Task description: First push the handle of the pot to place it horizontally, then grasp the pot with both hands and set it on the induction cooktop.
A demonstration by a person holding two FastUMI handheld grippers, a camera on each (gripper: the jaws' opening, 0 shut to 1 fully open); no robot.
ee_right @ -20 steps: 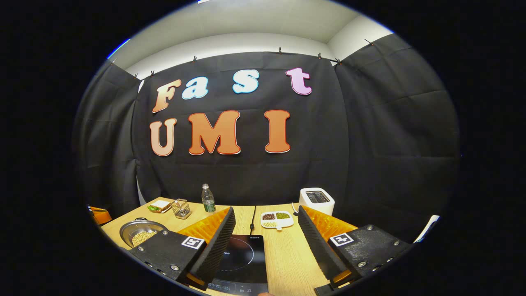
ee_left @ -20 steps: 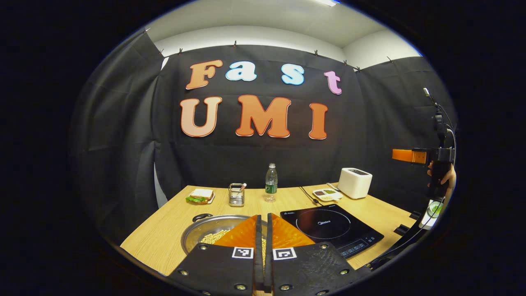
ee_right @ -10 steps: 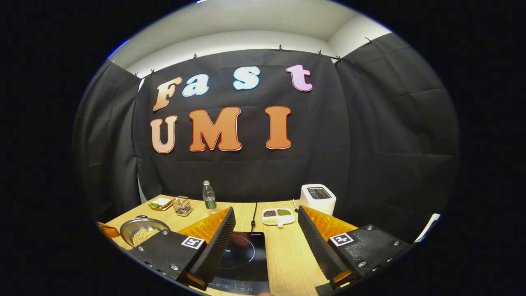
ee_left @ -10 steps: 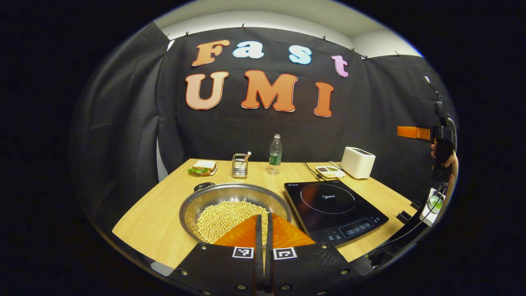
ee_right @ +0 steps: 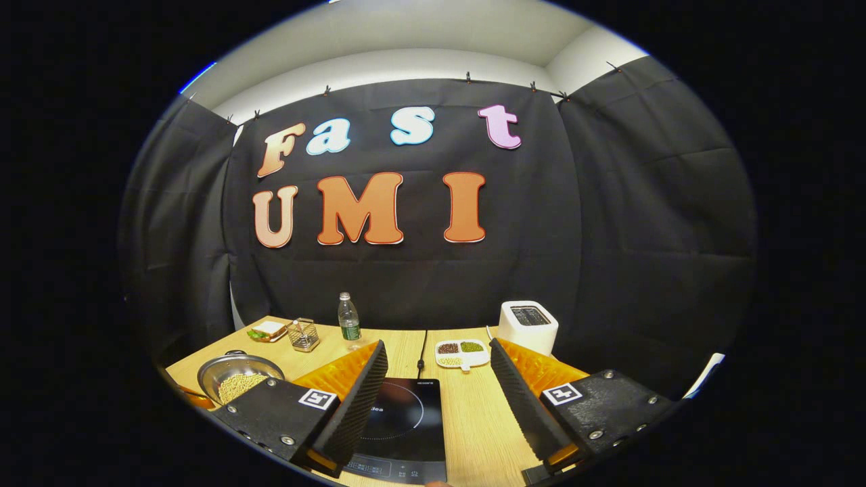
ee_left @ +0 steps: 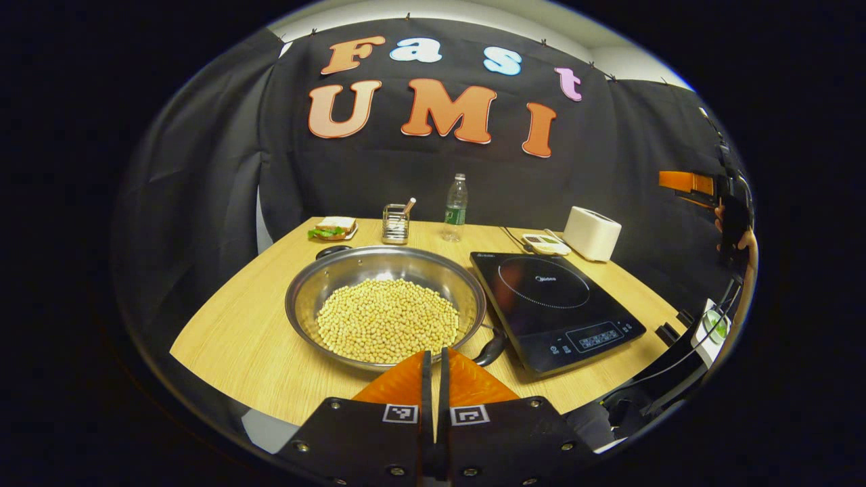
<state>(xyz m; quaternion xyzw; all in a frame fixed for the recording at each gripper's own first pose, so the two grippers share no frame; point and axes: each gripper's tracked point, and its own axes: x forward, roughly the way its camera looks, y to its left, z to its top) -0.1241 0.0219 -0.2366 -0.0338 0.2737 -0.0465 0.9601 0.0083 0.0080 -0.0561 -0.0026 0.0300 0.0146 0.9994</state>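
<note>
A wide steel pot (ee_left: 385, 270) full of pale beans sits on the wooden table (ee_left: 250, 338), left of the black induction cooktop (ee_left: 558, 301). One black pot handle (ee_left: 333, 251) points to the far left, the other handle (ee_left: 490, 348) to the near right, beside the cooktop's corner. My left gripper (ee_left: 434, 353) is shut with nothing in it, just in front of the pot's near rim and above it. My right gripper (ee_right: 436, 368) stands open and empty above the cooktop (ee_right: 406, 419), with the pot (ee_right: 238, 379) off to its left. In the left gripper view, a hand holds the right gripper (ee_left: 678, 181) high at the right edge.
Along the table's back stand a sandwich on a plate (ee_left: 331, 228), a wire holder (ee_left: 396, 226), a water bottle (ee_left: 456, 206), a divided dish of beans (ee_left: 545, 243) and a white toaster (ee_left: 593, 233). A cable (ee_right: 421, 352) runs back from the cooktop.
The left gripper view has tipped downward and risen, so the whole pot and its near handle now show. The right gripper has barely shifted. Both jaws stand as before.
</note>
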